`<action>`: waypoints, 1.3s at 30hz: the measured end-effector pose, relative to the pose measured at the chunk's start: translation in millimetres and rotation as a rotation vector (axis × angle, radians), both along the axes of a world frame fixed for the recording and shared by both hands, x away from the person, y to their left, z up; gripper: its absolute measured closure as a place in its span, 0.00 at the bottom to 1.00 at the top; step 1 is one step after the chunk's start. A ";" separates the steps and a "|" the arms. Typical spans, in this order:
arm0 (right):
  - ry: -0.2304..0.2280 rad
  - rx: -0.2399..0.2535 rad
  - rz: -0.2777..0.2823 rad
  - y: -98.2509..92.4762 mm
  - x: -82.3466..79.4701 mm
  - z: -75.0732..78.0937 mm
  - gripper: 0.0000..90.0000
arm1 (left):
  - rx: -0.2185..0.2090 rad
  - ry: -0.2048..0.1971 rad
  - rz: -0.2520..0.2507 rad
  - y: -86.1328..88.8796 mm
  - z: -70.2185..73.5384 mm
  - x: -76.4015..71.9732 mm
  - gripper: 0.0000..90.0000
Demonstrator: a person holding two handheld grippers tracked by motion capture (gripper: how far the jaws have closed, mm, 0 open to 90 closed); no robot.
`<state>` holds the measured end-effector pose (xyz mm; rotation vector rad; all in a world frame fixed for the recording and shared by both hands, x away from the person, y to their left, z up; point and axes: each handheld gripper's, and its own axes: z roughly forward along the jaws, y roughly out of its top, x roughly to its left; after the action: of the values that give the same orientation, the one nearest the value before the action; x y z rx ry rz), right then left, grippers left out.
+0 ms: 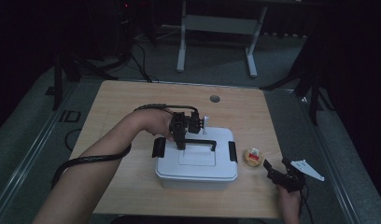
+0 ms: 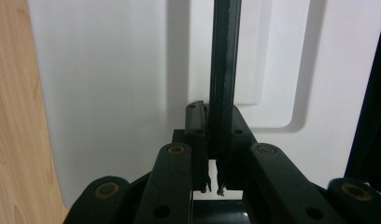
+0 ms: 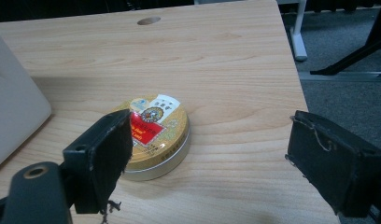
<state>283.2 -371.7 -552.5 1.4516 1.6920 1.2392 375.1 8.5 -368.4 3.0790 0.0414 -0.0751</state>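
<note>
— Nearest, at the table's [image 1: 114, 98] front right corner, what do you count?
— One right gripper [image 1: 278, 173], its two jaws spread wide with nothing between them; in the right gripper view [image 3: 205, 161] bare wood lies between the pads; one round gold tin [image 1: 253, 157] lies flat just beyond it, clear of both jaws.
— And relative to the tin?
— One white box [image 1: 196, 161] stands just to its left, apart from it by a narrow strip of wood; the lid is on; two black side latches, one at each end; one black handle [image 1: 199, 141] rises across the lid.
— The other tool?
— One left gripper [image 1: 181, 140] comes down on that handle's left end; in the left gripper view [image 2: 213, 149] the jaws are pressed together on the bar [image 2: 224, 70], pinching it.
— Room to move?
— Right of the tin the table edge is near; behind the tin and the box, open wood runs to the far edge, broken by one small round hole [image 1: 215, 98].
</note>
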 end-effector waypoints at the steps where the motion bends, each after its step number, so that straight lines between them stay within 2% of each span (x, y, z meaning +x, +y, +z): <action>1: 0.000 0.000 0.000 0.0 0.0 0.0 0.15 | 0.000 0.000 0.000 0.0 0.0 0.0 0.93; 8: 0.000 0.000 0.000 0.0 0.0 0.0 0.15 | -0.005 -0.005 0.000 -1.2 5.2 -1.9 0.93; 17: 0.000 0.000 0.000 0.0 0.0 0.0 0.15 | -0.034 -0.026 -0.006 -2.1 25.7 -5.7 0.93; 19: 0.000 0.000 0.000 0.0 0.0 0.0 0.15 | -0.045 -0.027 0.010 -0.7 29.8 -6.6 0.93; 23: 0.001 -0.001 0.000 0.1 0.1 0.0 0.15 | -0.041 -0.044 0.003 2.7 37.0 -7.3 0.93; 33: 0.002 -0.003 -0.001 0.5 0.2 0.0 0.15 | -0.072 -0.060 0.034 24.1 47.4 -8.3 0.93; 39: 0.005 -0.007 -0.002 0.7 0.5 0.0 0.15 | -0.061 -0.060 0.057 40.0 50.1 -9.6 0.93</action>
<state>283.7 -371.0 -552.4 1.4535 1.6963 1.2278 365.6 48.5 -318.3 3.0144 0.1219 0.0178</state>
